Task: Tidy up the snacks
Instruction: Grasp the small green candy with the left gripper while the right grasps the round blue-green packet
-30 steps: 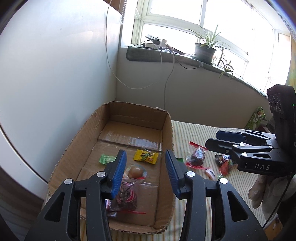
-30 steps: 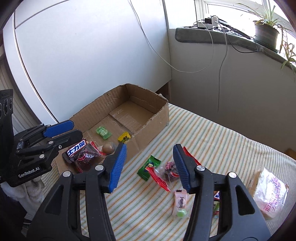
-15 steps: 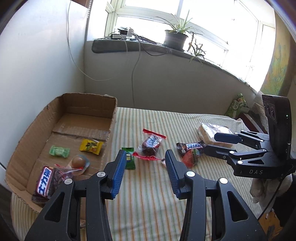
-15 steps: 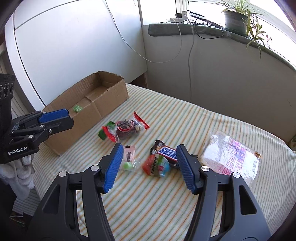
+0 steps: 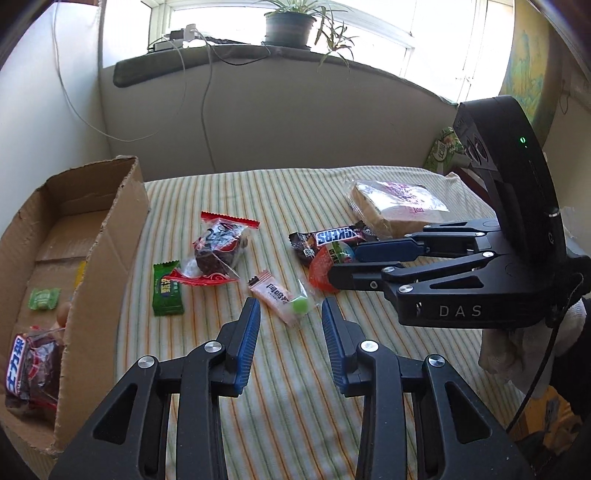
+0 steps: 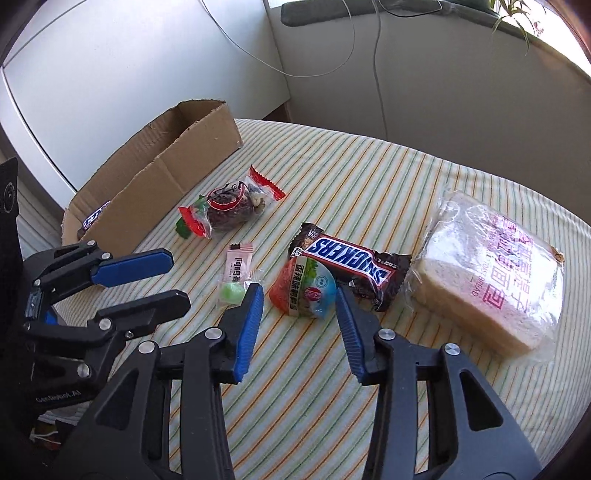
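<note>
We hold both grippers apart and empty: left gripper point(image 5: 290, 312) lined on the pink candy point(image 5: 282, 298), right gripper point(image 6: 299, 295) straddling the red-blue packet point(image 6: 303, 291), each presumably bound for the cardboard box point(image 6: 159, 177) at frame left.

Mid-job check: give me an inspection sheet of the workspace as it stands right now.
Surface: striped cloth, flat.
Job's things: cardboard box holds some snacks; on the cloth lie the Snickers bar, red-blue packet, pink sachet, red-ended bag, green candy, bread bag.
Clutter: nothing seen.
Grippers: left gripper open over the pink sachet; right gripper open around the red-blue packet.
Cables: white cable hanging down the wall.
Surroundings: potted plant on the sill.
</note>
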Available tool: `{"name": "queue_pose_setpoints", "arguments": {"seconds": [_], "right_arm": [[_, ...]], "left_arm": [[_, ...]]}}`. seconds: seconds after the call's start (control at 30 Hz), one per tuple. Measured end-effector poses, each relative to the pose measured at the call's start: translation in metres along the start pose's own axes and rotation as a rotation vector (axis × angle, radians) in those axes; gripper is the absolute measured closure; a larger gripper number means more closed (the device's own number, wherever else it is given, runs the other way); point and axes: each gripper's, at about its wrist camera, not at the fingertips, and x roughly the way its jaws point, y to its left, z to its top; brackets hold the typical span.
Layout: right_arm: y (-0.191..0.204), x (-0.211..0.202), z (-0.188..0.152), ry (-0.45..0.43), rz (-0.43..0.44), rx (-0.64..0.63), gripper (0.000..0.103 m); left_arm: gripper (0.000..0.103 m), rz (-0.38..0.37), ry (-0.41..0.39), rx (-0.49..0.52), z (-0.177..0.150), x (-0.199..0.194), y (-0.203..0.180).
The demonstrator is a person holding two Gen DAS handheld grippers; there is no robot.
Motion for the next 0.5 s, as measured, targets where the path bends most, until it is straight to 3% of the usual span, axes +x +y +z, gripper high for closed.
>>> {"name": "queue_pose_setpoints", "arguments": {"seconds": [0.23, 0.5], "right_arm": [[-0.012, 0.019, 0.007, 0.024, 0.046, 0.038, 0.060], [-0.009, 0.024, 0.010, 0.023, 0.031, -0.001, 0.064]], "left_arm": [[0.070, -0.019, 0.029, 0.050, 0.002, 0.017, -0.007], [0.070, -0.010, 0.050, 0.092, 0.005, 0.037, -0.016]]}}
